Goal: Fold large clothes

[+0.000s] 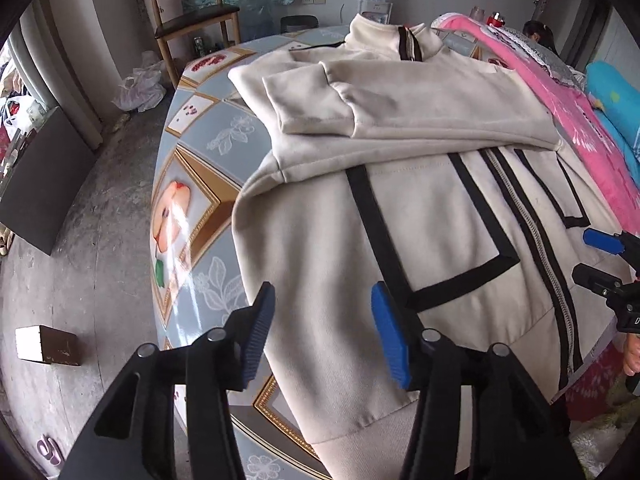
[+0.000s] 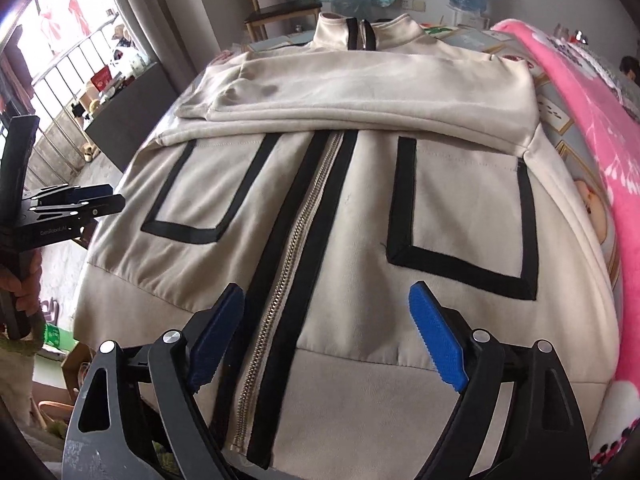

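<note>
1. Cream fleece with black trim: the jacket [image 2: 340,216] is laid front up on the desk [image 1: 200,184], zip [image 2: 288,240] closed, collar [image 2: 368,32] at the far end, hem nearest the cameras.
2. Done, as judged: both sleeves [image 2: 360,100] are folded across the chest and stacked above the pockets [image 2: 464,216].
3. Left, as judged: the body is not yet folded; the hem is to be brought up toward the collar, and perhaps the sides narrowed.
4. Left gripper [image 1: 320,332]: jaws open and empty, held over the jacket's left hem corner. No contact with the cloth can be confirmed.
5. Right gripper [image 2: 328,336]: jaws open and empty, held above the hem with the zip just inside the left pad.
6. Hidden or unclear: the hem edge is cut off behind the gripper bodies; the jacket's back and the cuff ends under the sleeve stack are not seen; the desk's right edge is covered by a pink blanket [image 2: 580,100].
</note>
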Demonstrator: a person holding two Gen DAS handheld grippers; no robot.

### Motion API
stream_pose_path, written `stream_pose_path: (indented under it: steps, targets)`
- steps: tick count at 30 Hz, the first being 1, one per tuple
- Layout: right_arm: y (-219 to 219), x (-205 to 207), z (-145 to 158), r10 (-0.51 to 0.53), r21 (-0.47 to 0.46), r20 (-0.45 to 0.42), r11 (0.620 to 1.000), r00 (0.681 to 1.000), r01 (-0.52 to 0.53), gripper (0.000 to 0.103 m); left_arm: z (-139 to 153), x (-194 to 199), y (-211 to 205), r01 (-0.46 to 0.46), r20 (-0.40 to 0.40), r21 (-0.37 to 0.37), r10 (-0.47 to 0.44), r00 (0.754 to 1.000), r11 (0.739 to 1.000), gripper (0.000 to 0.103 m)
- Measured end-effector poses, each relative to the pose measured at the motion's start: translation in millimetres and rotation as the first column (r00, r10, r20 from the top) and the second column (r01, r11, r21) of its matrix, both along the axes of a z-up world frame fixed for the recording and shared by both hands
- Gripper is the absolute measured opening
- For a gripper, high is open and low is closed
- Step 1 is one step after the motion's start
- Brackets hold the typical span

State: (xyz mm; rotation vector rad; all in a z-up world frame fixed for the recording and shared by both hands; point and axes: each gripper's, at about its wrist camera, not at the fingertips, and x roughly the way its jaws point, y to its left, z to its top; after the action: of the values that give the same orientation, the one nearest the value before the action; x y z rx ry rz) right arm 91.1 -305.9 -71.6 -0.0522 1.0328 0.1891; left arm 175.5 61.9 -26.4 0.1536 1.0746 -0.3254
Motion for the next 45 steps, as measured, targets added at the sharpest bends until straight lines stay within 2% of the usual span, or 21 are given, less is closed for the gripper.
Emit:
stream_pose_path:
  steps: [1, 4, 8, 11, 14, 16, 19, 23, 26, 30, 33, 35, 36, 38, 40, 41, 43, 44, 45]
  targets:
    - [-2, 2, 7, 0.005, 0.012, 0.006, 1.0, 1.0, -0.005, 0.083, 6, 3, 1, -0.002, 0.007, -0.005, 0.002, 1.0, 1.0, 0.062]
    - [-10, 16, 32, 0.009, 0.05, 0.026, 0.999, 1.0, -0.01, 0.084, 28, 19, 1, -0.004, 0.029, -0.027, 0.005, 1.0, 1.0, 0.071]
    - [-23, 49, 76, 0.046, 0.116, 0.057, 0.992, 0.997, -0.052, 0.088, 62, 53, -8, 0.006, 0.07, -0.033, -0.004, 0.998, 0.999, 0.076]
    - [-33, 86, 101, 0.055, 0.151, 0.062, 0.986, 0.997, -0.064, 0.088, 85, 83, -19, 0.024, 0.099, -0.075, -0.017, 0.995, 0.997, 0.08]
    - [-44, 130, 116, 0.048, 0.217, 0.031, 0.975, 0.998, -0.054, 0.088, 99, 119, -33, 0.022, 0.117, -0.086, -0.012, 0.993, 0.996, 0.081]
    - [-49, 162, 120, 0.039, 0.228, 0.007, 0.973, 0.999, -0.04, 0.088, 103, 144, -45, 0.025, 0.125, -0.082, -0.014, 0.992, 0.996, 0.081]
    - [-55, 218, 119, 0.025, 0.241, -0.033, 0.97, 0.999, -0.016, 0.088, 105, 187, -68, 0.042, 0.101, -0.134, -0.029, 0.995, 0.99, 0.082]
    - [-69, 298, 105, -0.031, 0.288, -0.113, 0.956, 0.993, 0.063, 0.088, 95, 251, -105, 0.011, 0.069, -0.187, 0.002, 0.998, 0.982, 0.081]
    - [-77, 353, 89, -0.093, 0.237, -0.153, 0.963, 0.984, 0.128, 0.082, 77, 298, -134, -0.03, 0.054, -0.159, 0.038, 0.998, 0.987, 0.081]
    - [-83, 409, 63, -0.144, 0.193, -0.218, 0.963, 0.965, 0.187, 0.075, 46, 348, -158, -0.092, -0.014, -0.127, 0.09, 0.996, 0.988, 0.081]
    - [-77, 433, 47, -0.082, 0.18, -0.281, 0.974, 0.956, 0.136, 0.074, 32, 364, -170, -0.078, -0.05, -0.132, 0.072, 0.996, 0.988, 0.081]
    - [-70, 442, 40, -0.056, 0.13, -0.297, 0.987, 0.953, 0.099, 0.072, 25, 369, -177, -0.058, -0.067, -0.115, 0.05, 0.997, 0.992, 0.081]
    - [-67, 447, 38, -0.055, 0.097, -0.292, 0.991, 0.955, 0.087, 0.071, 23, 372, -181, -0.051, -0.058, -0.084, 0.047, 0.997, 0.995, 0.08]
    - [-65, 457, 33, -0.058, 0.055, -0.293, 0.995, 0.954, 0.078, 0.062, 19, 376, -189, -0.036, -0.033, -0.016, 0.036, 0.999, 0.999, 0.069]
    - [-66, 467, 25, -0.078, 0.022, -0.315, 0.996, 0.946, 0.089, 0.056, 14, 380, -195, -0.04, -0.018, 0.039, 0.041, 0.999, 0.998, 0.053]
    - [-67, 470, 20, -0.086, 0.022, -0.325, 0.995, 0.942, 0.098, 0.048, 12, 382, -197, -0.039, -0.012, 0.052, 0.039, 0.999, 0.998, 0.049]
    - [-72, 476, 15, -0.103, 0.044, -0.339, 0.991, 0.935, 0.125, 0.035, 9, 385, -199, -0.036, -0.006, 0.067, 0.036, 0.999, 0.997, 0.031]
    - [-74, 475, 15, -0.103, 0.067, -0.337, 0.989, 0.936, 0.133, 0.025, 9, 386, -200, -0.025, -0.008, 0.057, 0.025, 1.0, 0.998, 0.025]
    - [-77, 474, 14, -0.093, 0.096, -0.327, 0.987, 0.941, 0.131, 0.02, 10, 385, -201, -0.013, -0.009, 0.044, 0.013, 1.0, 0.999, 0.014]
